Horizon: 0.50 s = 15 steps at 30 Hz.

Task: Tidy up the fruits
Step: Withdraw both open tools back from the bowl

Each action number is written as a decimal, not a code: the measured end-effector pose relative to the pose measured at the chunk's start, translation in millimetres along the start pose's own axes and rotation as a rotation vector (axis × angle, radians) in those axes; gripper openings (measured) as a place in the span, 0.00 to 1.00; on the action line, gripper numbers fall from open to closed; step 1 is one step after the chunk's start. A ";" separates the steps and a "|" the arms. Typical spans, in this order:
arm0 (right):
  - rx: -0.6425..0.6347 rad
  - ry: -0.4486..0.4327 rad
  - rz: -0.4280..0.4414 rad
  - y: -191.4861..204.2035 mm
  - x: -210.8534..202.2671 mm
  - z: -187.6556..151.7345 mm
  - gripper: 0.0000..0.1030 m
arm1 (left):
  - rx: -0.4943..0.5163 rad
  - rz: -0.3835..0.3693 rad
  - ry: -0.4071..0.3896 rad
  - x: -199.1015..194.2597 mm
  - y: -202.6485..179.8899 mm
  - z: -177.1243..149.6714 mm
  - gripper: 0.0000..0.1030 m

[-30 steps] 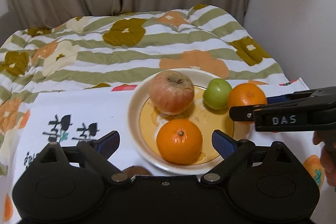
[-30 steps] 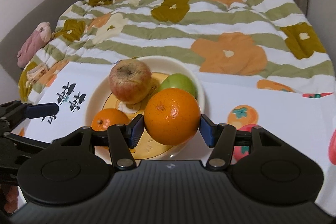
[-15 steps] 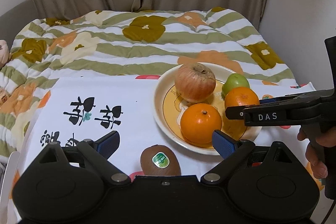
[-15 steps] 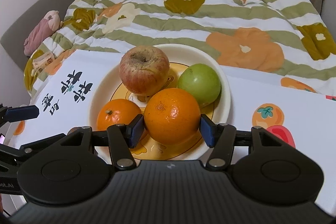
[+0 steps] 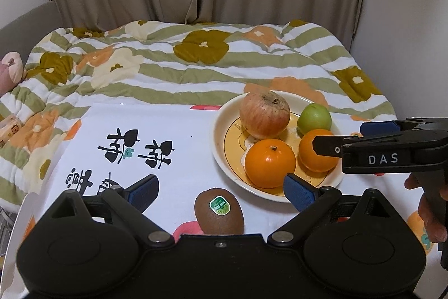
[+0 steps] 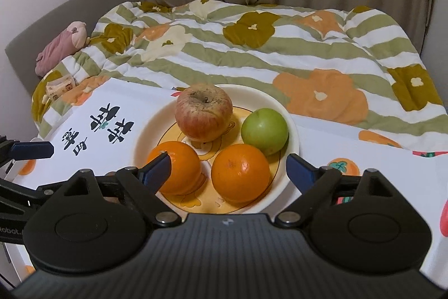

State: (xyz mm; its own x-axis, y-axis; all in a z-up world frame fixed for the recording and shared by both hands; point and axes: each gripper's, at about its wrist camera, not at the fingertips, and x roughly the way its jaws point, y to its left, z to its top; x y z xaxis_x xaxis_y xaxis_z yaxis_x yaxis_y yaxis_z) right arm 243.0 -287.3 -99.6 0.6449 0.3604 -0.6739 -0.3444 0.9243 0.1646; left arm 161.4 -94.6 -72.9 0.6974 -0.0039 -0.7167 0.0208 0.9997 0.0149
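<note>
A white and yellow plate (image 5: pixel 221 147) (image 6: pixel 291 131) holds a red apple (image 5: pixel 264 114) (image 6: pixel 203 112), a green apple (image 5: pixel 314 119) (image 6: pixel 265 131) and two oranges (image 5: pixel 270 163) (image 6: pixel 240 173). The second orange (image 6: pixel 179 167) lies left of it in the right wrist view. A brown kiwi with a green sticker (image 5: pixel 219 210) lies on the cloth in front of the plate. My left gripper (image 5: pixel 222 189) is open just above the kiwi. My right gripper (image 6: pixel 228 167) is open, its jaws either side of the near orange without touching it; it shows from the side in the left wrist view (image 5: pixel 361 136).
The plate sits on a white printed cloth (image 5: pixel 156 136) on a low table by a bed with a striped flowered quilt (image 5: pixel 196 66). A pink plush toy (image 6: pixel 61 46) lies at the bed's left. A wall (image 5: pixel 406 18) is close on the right.
My right gripper has opened and let the orange down onto the plate. My left gripper has pulled back and left, bringing the kiwi into view between its fingers.
</note>
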 end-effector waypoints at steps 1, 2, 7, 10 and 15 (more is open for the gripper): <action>0.002 -0.004 -0.001 1.1 -3.7 -0.6 1.00 | -0.002 0.002 -0.005 -2.3 0.3 -0.5 0.95; 0.004 -0.008 -0.001 2.0 -7.2 -1.2 1.00 | -0.003 0.001 -0.009 -5.0 0.8 -1.3 0.95; 0.003 -0.025 -0.016 10.4 -30.3 -5.4 1.00 | -0.004 0.001 -0.033 -25.0 2.9 -4.2 0.95; -0.005 -0.033 -0.036 18.3 -46.5 -7.9 1.00 | -0.004 -0.002 -0.058 -39.9 5.6 -5.8 0.95; 0.010 -0.045 -0.054 27.5 -70.8 -15.1 1.00 | -0.007 -0.008 -0.098 -60.7 13.9 -14.9 0.96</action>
State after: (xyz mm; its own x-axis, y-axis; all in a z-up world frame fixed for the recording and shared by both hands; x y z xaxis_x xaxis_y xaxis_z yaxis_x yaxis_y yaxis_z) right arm 177.6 -289.3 -58.2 0.6922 0.3151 -0.6493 -0.3019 0.9436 0.1360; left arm 108.8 -80.1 -39.6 0.7639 -0.0140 -0.6452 0.0219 0.9998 0.0042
